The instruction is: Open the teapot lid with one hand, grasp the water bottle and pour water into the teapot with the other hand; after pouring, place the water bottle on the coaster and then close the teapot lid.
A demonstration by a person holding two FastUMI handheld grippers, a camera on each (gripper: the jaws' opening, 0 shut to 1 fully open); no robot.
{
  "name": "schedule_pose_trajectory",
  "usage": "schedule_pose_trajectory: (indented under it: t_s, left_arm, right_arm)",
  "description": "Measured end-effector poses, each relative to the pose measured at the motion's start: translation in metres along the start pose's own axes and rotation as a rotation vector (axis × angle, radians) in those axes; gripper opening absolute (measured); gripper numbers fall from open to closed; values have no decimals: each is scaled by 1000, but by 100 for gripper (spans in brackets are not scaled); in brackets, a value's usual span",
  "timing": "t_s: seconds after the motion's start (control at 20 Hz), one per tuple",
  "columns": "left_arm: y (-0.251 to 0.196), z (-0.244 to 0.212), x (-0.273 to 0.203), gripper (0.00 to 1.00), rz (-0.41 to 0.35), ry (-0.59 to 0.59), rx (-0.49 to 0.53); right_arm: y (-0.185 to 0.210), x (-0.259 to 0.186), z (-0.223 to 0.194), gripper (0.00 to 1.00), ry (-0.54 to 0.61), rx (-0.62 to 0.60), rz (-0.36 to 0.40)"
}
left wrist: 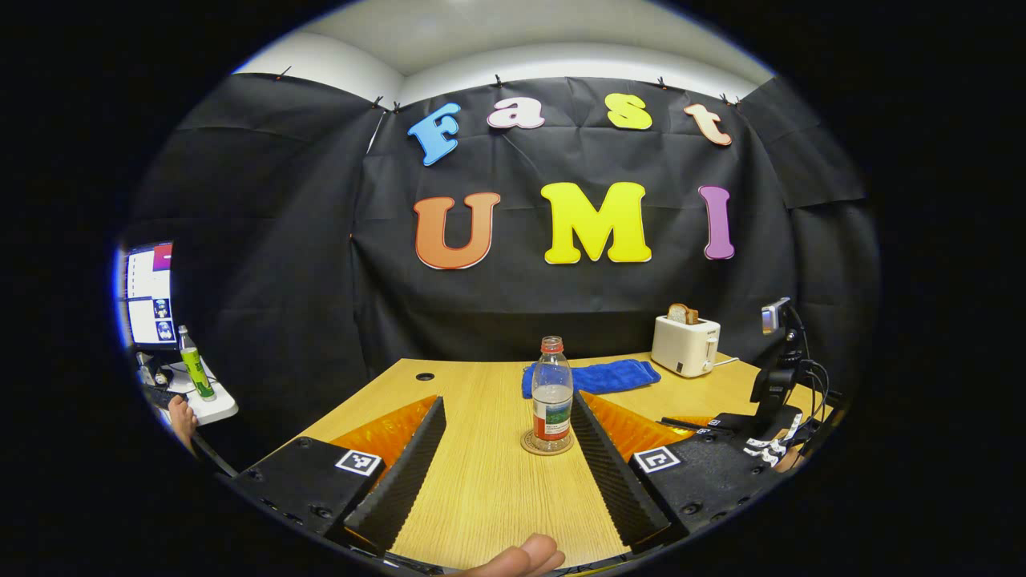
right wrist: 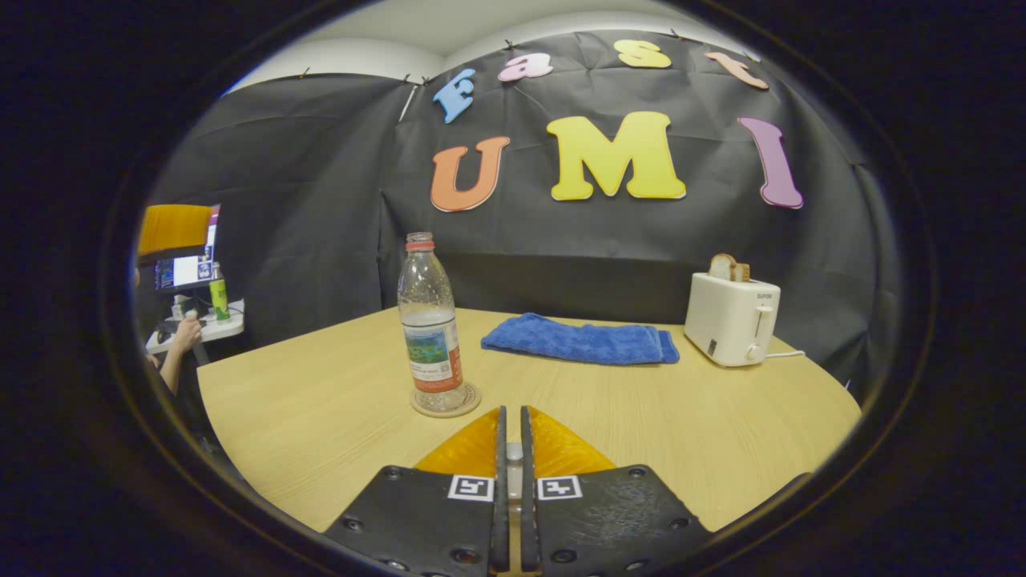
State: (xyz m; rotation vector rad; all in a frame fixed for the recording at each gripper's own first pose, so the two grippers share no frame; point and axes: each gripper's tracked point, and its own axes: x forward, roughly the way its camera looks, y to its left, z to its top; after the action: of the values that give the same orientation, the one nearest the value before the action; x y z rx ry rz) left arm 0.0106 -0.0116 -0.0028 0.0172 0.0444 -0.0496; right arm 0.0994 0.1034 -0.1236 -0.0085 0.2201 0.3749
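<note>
Two grippers over a wooden table [right wrist: 321, 417], w/ the water bottle [right wrist: 431, 328] as landmark. Bottle stands upright on a round coaster [right wrist: 473, 398], cap on, water reaching roughly mid-height, label around its lower half.

Left gripper [left wrist: 506, 417]: jaws spread wide, nothing between them but bare tabletop. In left gripper view the bottle [left wrist: 552, 394] and coaster [left wrist: 531, 445] sit beyond the fingertips, close to the inner edge of the view's right-hand finger, not gripped. A fingertip [left wrist: 525, 557] of the person shows at the bottom edge.

Right gripper [right wrist: 510, 421]: jaws nearly closed, just a thin slit, holding nothing. Bottle is just ahead and to the view's left of its tips; apart, no contact.

Behind the bottle, toward the wall: a folded blue towel [right wrist: 581, 340] lying flat. Beyond the towel's far end, a white toaster [right wrist: 731, 319] w/ bread [right wrist: 728, 267] sticking up, near the table's back edge, cord trailing off. Open wood all round the bottle on the near and left sides, out to the table edge. In left gripper view a black camera stand [left wrist: 776, 377] w/ cables stands at the table's edge below the toaster.

Well off the table, past the bottle's left side: a small shelf w/ a monitor [right wrist: 188, 268], a green bottle [right wrist: 217, 298], and a person's hand [right wrist: 188, 332].
</note>
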Motion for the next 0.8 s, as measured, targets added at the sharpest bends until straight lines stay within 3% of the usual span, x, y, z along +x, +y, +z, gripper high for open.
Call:
schedule_pose_trajectory:
  t_s: [0.35, 0.4, 0.65, 0.8]
  left_arm:
    - [3, -5, 3, 98, 18, 13, 33]
    - [2, -5, 2, 98, 19, 12, 33]
    - [4, 1, -1, 98, 31, -5, 30]
    - [6, 5, -4, 98, 40, -13, 29]
  right_arm:
    - [-6, -8, 11, 11, -26, -1, -30]
    - [-6, -11, 14, 19, -28, -6, -36]
    - [-2, -46, 39, 45, -74, -10, -43]
    - [-10, -72, 57, 60, -104, -37, -87]
